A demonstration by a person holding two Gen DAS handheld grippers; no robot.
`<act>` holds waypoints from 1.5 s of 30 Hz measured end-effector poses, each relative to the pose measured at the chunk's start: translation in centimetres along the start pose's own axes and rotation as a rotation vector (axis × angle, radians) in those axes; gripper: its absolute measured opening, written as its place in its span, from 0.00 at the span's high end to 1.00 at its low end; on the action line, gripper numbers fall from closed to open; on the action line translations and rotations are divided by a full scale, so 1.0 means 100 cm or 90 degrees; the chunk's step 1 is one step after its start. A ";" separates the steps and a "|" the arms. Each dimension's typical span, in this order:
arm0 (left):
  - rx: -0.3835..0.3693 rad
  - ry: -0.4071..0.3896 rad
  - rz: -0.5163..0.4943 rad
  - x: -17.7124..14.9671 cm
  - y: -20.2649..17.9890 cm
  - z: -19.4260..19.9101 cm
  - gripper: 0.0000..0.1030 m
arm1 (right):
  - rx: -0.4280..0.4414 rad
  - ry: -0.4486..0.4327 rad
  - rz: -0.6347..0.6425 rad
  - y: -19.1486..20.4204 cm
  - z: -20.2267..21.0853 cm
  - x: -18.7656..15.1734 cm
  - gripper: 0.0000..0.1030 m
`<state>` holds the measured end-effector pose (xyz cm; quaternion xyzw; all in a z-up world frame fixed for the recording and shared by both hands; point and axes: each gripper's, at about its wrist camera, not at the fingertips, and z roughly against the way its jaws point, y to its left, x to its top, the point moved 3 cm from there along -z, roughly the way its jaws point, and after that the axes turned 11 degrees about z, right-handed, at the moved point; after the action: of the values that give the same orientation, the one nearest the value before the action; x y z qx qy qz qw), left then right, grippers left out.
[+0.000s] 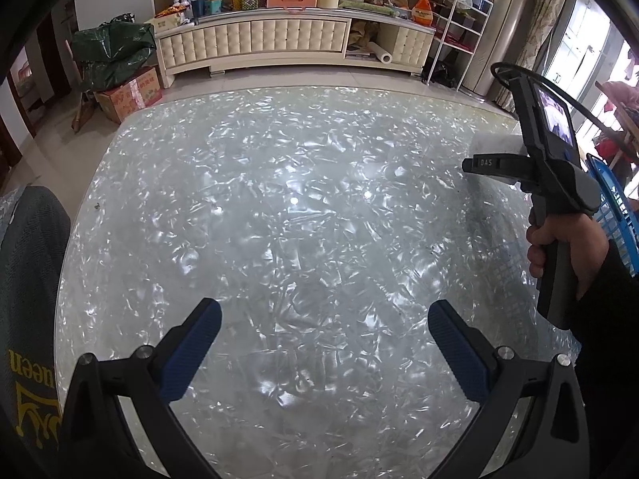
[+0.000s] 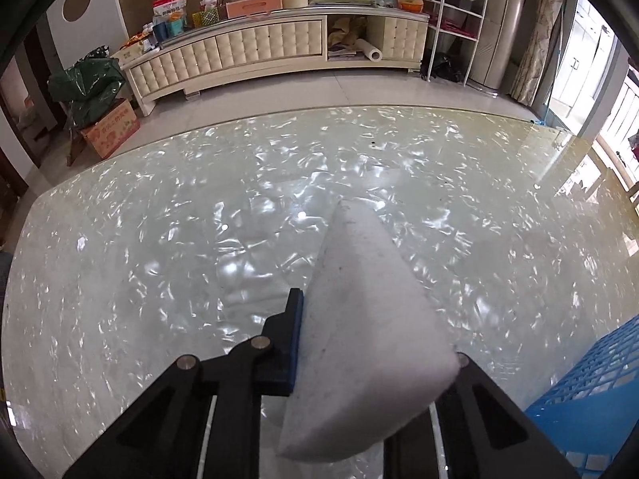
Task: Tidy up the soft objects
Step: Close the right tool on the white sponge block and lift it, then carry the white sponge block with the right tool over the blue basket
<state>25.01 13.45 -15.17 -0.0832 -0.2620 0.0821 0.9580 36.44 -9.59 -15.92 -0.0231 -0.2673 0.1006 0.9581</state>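
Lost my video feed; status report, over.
Left gripper open, empty. Right gripper shut on white soft foam piece. Blue plastic basket at right; nothing in the way.

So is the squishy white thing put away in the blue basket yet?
Not yet. The right hand-held gripper is shut on the white foam piece, above the shiny table. The blue basket sits beside it, contents unseen. The left hand-held gripper is open and empty. Left: getting the foam into the basket.

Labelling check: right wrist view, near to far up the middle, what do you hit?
Right tongs shut on the white foam pad → shiny tabletop → tiled floor → cream cabinet.
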 end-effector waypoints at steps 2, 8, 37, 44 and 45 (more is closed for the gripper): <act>0.000 0.000 -0.001 0.000 -0.001 0.000 0.00 | -0.002 -0.001 0.001 -0.001 0.002 -0.004 0.84; 0.000 -0.001 -0.003 0.000 -0.002 0.000 0.00 | 0.006 -0.003 0.002 -0.004 0.012 -0.013 0.84; 0.009 -0.036 -0.055 0.002 -0.043 0.018 0.00 | 0.100 -0.060 0.122 0.034 0.157 -0.076 0.84; 0.001 -0.045 -0.080 0.003 -0.072 0.031 0.00 | 0.101 -0.067 0.123 0.025 0.171 -0.087 0.84; -0.007 -0.044 -0.082 0.003 -0.077 0.034 0.00 | 0.100 -0.068 0.123 0.023 0.173 -0.089 0.84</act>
<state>24.38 6.40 -10.62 -0.0684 -0.2999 0.0219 0.9513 19.66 -9.34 -5.79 0.0320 -0.3054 0.2138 0.9273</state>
